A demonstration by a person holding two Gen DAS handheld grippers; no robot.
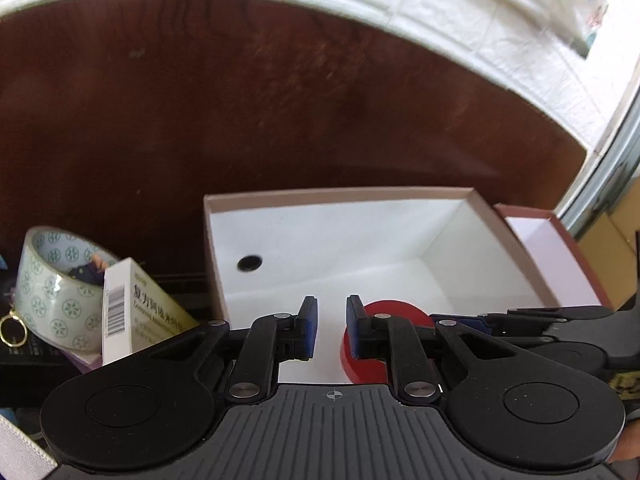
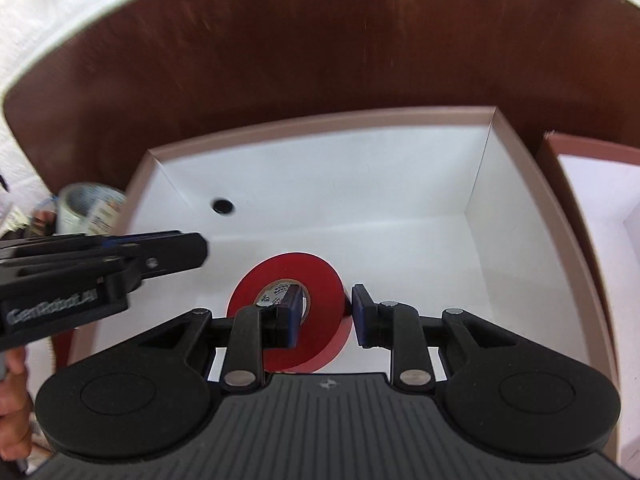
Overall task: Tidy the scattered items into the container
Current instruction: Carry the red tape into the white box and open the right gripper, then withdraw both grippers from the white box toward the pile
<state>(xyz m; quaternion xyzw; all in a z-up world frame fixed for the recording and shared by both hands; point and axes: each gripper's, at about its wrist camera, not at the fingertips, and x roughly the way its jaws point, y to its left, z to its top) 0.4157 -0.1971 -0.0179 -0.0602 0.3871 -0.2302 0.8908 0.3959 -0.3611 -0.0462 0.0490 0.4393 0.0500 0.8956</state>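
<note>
A white-lined cardboard box (image 1: 400, 194) (image 2: 320, 118) stands open on the dark wooden table. A red tape roll (image 2: 320, 272) (image 1: 400, 310) lies inside it near the front. My right gripper (image 2: 326, 312) is open around the roll: its left finger sits in the roll's core and its right finger stands just outside the rim. My left gripper (image 1: 332, 326) is open and empty, hovering over the box's front left; it also shows in the right wrist view (image 2: 176, 252). A patterned clear tape roll (image 1: 52, 292) and a white medicine box (image 1: 128, 312) lie left of the box.
A gold key ring (image 1: 14, 330) lies by the patterned tape. The box's red-brown lid (image 1: 556, 256) (image 2: 592, 216) lies to the right. A small black round thing (image 1: 250, 263) sits in the box's far left corner. A white wall borders the table.
</note>
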